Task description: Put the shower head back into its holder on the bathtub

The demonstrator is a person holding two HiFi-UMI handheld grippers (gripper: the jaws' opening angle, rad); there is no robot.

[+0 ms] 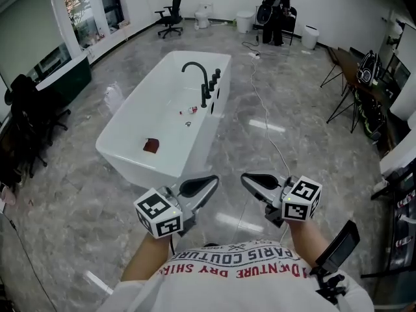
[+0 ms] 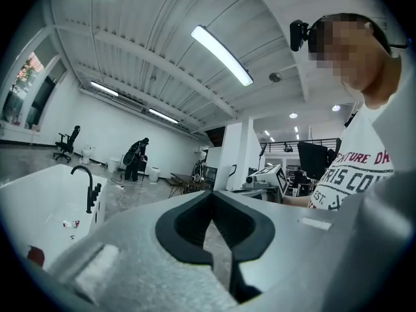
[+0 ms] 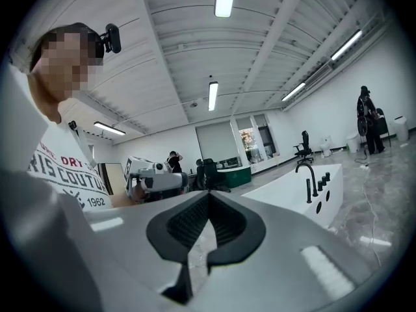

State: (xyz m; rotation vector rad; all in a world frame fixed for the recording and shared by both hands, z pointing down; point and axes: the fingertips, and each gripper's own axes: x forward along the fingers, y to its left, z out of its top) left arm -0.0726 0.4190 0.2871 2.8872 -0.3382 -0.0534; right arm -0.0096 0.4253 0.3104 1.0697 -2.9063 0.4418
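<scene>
A white freestanding bathtub (image 1: 130, 142) stands on the grey floor ahead of me. A black curved faucet (image 1: 195, 70) and black fittings (image 1: 214, 83) sit on its right rim; I cannot make out the shower head among them. A dark red item (image 1: 151, 145) and a small red-and-white item (image 1: 192, 110) lie inside the tub. My left gripper (image 1: 211, 182) and right gripper (image 1: 247, 179) are held close to my chest, tips pointing at each other, well short of the tub. Both are shut with nothing between the jaws (image 2: 209, 195) (image 3: 208, 194). The tub also shows in the gripper views (image 2: 39, 197) (image 3: 292, 187).
A cable (image 1: 260, 103) runs across the floor right of the tub. Folding stands and bags (image 1: 364, 90) line the right side. An office chair (image 1: 171, 15), a toilet (image 1: 204, 15), bins and a person in black (image 1: 276, 12) are at the far wall. Desks (image 1: 58, 77) stand left.
</scene>
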